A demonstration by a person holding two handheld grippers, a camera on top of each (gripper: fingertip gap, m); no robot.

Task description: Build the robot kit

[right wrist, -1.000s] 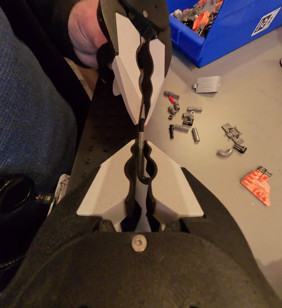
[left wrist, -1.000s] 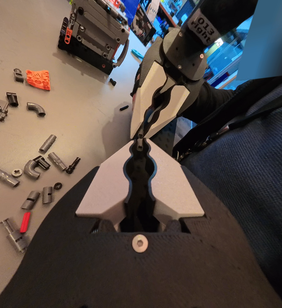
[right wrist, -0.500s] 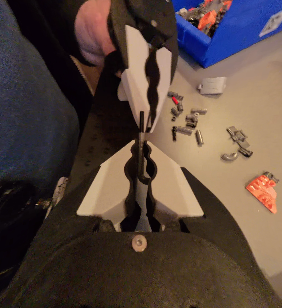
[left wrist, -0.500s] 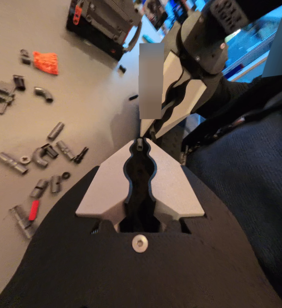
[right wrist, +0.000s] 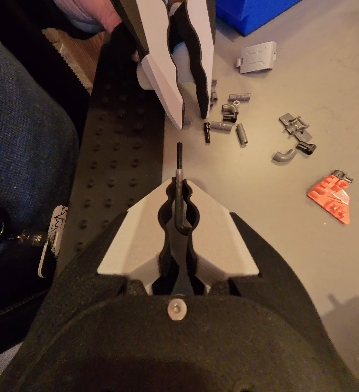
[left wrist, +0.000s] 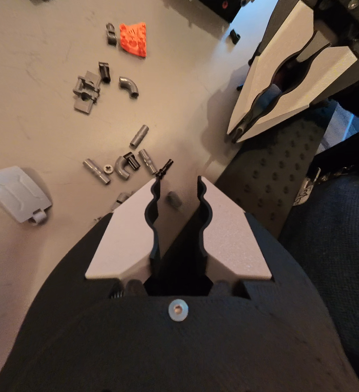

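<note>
Right wrist view, right tool (right wrist: 178, 180) clamping grey elbow piece (right wrist: 179, 209), left tool (left wrist: 178, 180) spread apart

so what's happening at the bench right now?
A person works two handheld grippers over a grey table strewn with small building-toy parts. The right gripper is shut on a grey elbow piece with a black axle sticking out of its end. The left gripper is open and empty, low over the table, with a short grey sleeve lying between its fingers. Loose connectors, an orange panel and a grey hatch panel lie nearby.
</note>
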